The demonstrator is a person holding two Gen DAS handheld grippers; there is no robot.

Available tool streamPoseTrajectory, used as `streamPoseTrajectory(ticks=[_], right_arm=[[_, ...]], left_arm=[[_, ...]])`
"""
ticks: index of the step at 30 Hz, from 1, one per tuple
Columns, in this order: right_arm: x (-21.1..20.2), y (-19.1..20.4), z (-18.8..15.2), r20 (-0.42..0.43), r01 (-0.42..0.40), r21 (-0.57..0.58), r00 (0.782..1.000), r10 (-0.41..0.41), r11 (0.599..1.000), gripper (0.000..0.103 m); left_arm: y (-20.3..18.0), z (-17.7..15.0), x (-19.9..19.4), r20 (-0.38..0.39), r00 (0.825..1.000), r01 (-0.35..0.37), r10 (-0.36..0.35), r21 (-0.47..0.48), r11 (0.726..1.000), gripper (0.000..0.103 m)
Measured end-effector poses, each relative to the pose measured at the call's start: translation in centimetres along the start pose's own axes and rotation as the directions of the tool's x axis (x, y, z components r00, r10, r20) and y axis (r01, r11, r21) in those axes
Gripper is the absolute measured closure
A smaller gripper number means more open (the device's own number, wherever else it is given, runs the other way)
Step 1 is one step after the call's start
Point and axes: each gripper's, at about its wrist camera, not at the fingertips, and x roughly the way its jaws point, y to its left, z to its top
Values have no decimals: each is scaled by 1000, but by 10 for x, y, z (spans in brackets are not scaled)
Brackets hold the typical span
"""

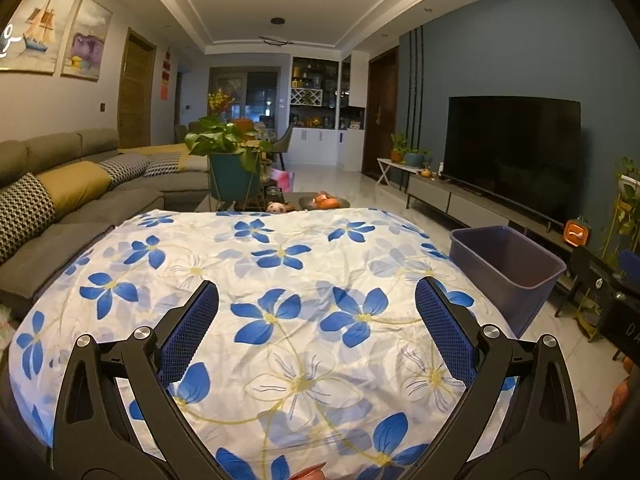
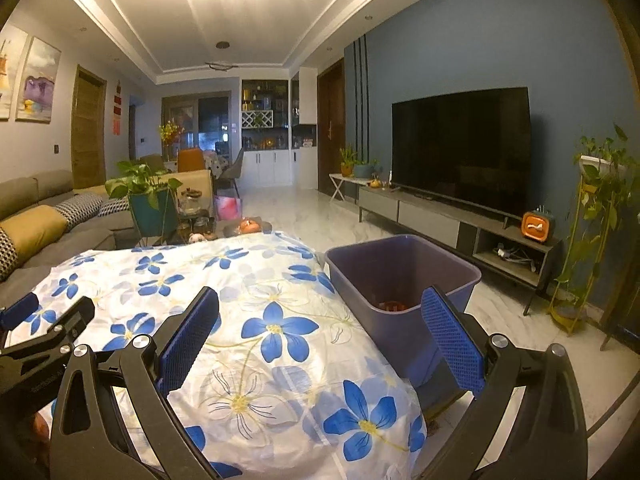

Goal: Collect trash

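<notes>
My left gripper (image 1: 316, 312) hovers with jaws spread and empty above the floral cloth (image 1: 280, 280) on the tabletop. My right gripper (image 2: 320, 320) is likewise released. The purple bin (image 2: 400, 280) at right holds something orange. I see no trash left; reaching blindly could snag the cloth.

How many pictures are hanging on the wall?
2. Both hang above the sofa: a sailboat picture and a purple one beside it. More may be hidden past the edge.
</notes>
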Motion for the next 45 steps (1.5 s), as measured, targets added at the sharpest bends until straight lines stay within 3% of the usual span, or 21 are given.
streamPoseTrajectory(ticks=[13,45], right_arm=[[-14,17,3,32,-30,-21,999,30,999,5],[-15,15,2,34,-36,-21,999,37,999,5]], left_arm=[[11,0,-14,12,1000,-15,15,-7,1000,6],[9,-1,-18,16,1000,0,0,-8,1000,6]])
